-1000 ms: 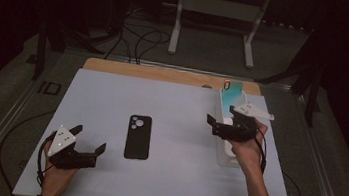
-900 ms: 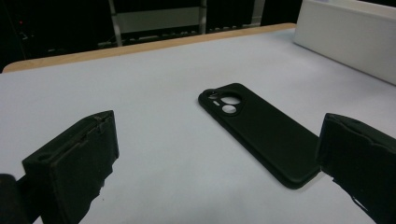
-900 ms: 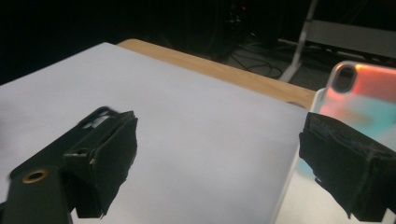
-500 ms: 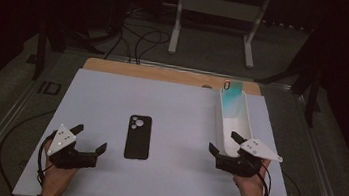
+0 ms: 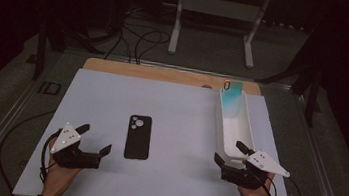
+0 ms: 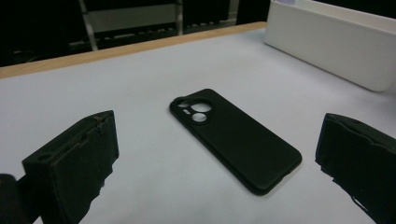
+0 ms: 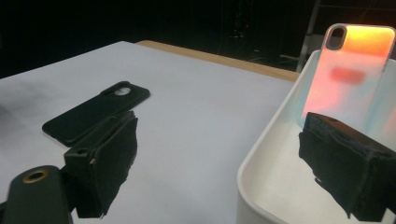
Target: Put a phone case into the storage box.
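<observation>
- A flat black rubbery phone case (image 5: 138,136) lies back-up on the white-topped bench (image 5: 172,102), near the middle, its round camera cut-outs at the end far from the person.
- The left gripper (image 5: 94,141) sits low at the near left of the bench, just beside the black case and not touching it; its jaws are spread wide with nothing between them.
- In the left gripper view, the case (image 6: 235,137) lies on the bench between and beyond the two black jaws, slanting away to the upper left.
- The right gripper (image 5: 228,154) rests at the near end of a long white plastic tray (image 5: 246,132) on the right side of the bench; its jaws stand apart and empty.
- In the right gripper view, one jaw is outside the tray's near rim (image 7: 266,154) and the other is over its inside.
- A translucent phone case with an orange-to-pale-teal tint (image 7: 352,70) leans upright against the tray's far end; in the high view it shows as teal (image 5: 232,97).
- The two grippers are well apart, and the black case lies between them, closer to the left one.
</observation>
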The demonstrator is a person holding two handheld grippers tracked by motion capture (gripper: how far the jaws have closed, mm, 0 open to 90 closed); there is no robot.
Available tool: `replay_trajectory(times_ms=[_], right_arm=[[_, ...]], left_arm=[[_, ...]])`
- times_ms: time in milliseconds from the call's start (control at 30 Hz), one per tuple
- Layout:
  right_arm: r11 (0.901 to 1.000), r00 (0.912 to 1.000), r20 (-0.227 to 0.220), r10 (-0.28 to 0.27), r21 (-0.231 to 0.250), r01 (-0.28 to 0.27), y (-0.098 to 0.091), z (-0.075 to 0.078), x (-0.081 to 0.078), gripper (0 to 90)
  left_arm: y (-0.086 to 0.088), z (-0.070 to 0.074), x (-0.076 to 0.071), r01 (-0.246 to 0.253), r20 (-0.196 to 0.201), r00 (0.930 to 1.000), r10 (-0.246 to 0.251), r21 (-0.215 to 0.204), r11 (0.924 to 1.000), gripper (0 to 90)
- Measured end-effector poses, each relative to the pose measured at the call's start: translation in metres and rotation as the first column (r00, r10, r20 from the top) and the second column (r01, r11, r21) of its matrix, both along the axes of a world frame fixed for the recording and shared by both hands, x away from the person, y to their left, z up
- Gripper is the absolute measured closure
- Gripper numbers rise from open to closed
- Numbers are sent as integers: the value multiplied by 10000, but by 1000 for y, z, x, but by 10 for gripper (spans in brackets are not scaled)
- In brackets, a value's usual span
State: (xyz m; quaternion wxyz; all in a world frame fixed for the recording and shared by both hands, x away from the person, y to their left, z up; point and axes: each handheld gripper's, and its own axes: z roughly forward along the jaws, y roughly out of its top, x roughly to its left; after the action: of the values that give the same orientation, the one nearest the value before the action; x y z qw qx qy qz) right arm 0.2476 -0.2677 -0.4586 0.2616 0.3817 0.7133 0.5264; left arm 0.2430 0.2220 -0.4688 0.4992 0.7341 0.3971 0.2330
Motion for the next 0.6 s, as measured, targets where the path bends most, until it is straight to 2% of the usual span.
replay_trajectory(times_ms=[200, 333, 367, 533, 600], right_arm=[[9998, 10000, -6, -30, 221, 30, -1, 0, 1, 123], [9998, 10000, -18, 15, 205, -14, -1, 0, 1, 123], [9998, 10000, -49, 34, 200, -33, -1, 0, 2, 123], [9997, 10000, -77, 63, 231, -61, -2, -1, 2, 123], [9997, 10000, -47, 78, 210, -77, -1, -1, 2, 124]], left_arm=[[-11, 6, 8, 350, -214, 9992, -349, 38, 9994, 0], [-20, 9, 13, 534, -340, 9980, -527, 203, 9984, 5], [-27, 9, 18, 505, -404, 9980, -491, 356, 9981, 5], [-48, 8, 25, 628, -387, 9974, -601, 737, 9953, 125], [-56, 7, 29, 877, -424, 9955, -847, 765, 9932, 192]])
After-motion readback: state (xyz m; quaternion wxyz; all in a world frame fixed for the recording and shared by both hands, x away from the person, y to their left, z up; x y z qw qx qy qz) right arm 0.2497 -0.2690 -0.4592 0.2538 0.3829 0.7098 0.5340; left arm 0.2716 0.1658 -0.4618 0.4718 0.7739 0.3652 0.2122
